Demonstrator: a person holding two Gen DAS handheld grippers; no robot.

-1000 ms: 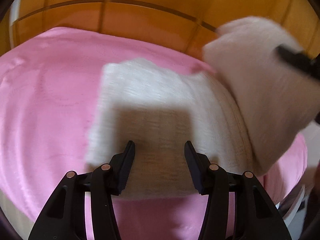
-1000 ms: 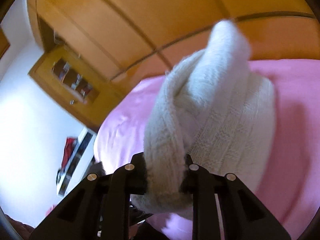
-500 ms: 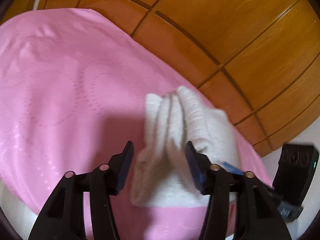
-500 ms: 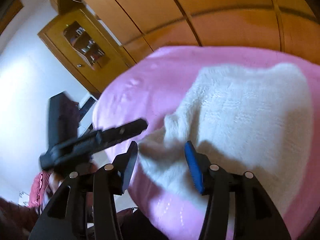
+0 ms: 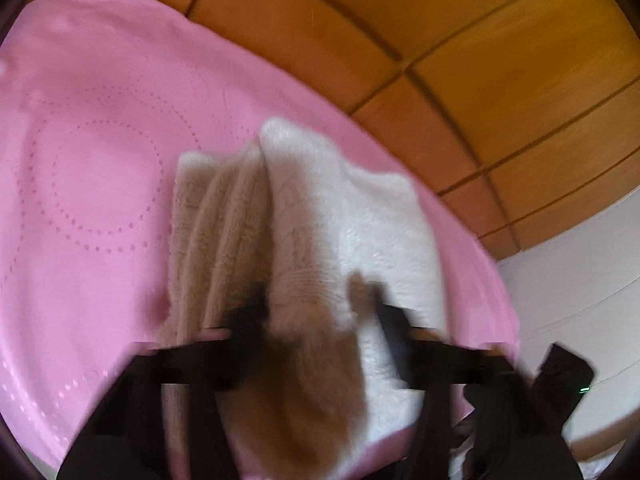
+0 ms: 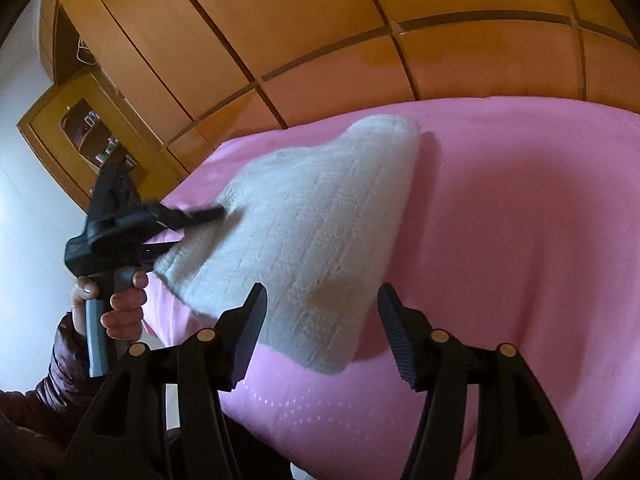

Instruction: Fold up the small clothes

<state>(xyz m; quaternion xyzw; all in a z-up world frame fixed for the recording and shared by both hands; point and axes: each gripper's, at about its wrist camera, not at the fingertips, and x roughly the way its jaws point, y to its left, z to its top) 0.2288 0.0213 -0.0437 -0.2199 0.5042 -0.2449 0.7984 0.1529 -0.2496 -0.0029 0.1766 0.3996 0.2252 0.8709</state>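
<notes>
A small white knitted garment [image 6: 312, 224] lies folded on the pink bedspread [image 6: 500, 240]. In the left wrist view it [image 5: 320, 224] shows several stacked layers. My left gripper [image 5: 316, 312] is open with its jaws around the garment's near edge, blurred by motion. In the right wrist view the left gripper [image 6: 216, 213] reaches the garment's left edge, held by a hand. My right gripper [image 6: 322, 316] is open and empty, just above the garment's near corner.
Wooden wardrobe panels [image 6: 360, 40] stand behind the bed. A wooden cabinet with shelves [image 6: 84, 128] and a white wall are at the left. The bedspread's near edge [image 6: 280, 432] drops off below the right gripper.
My right gripper let go of the garment, opened and drew back. The garment came down folded on the bedspread. My left gripper swung round and moved in onto its edge.
</notes>
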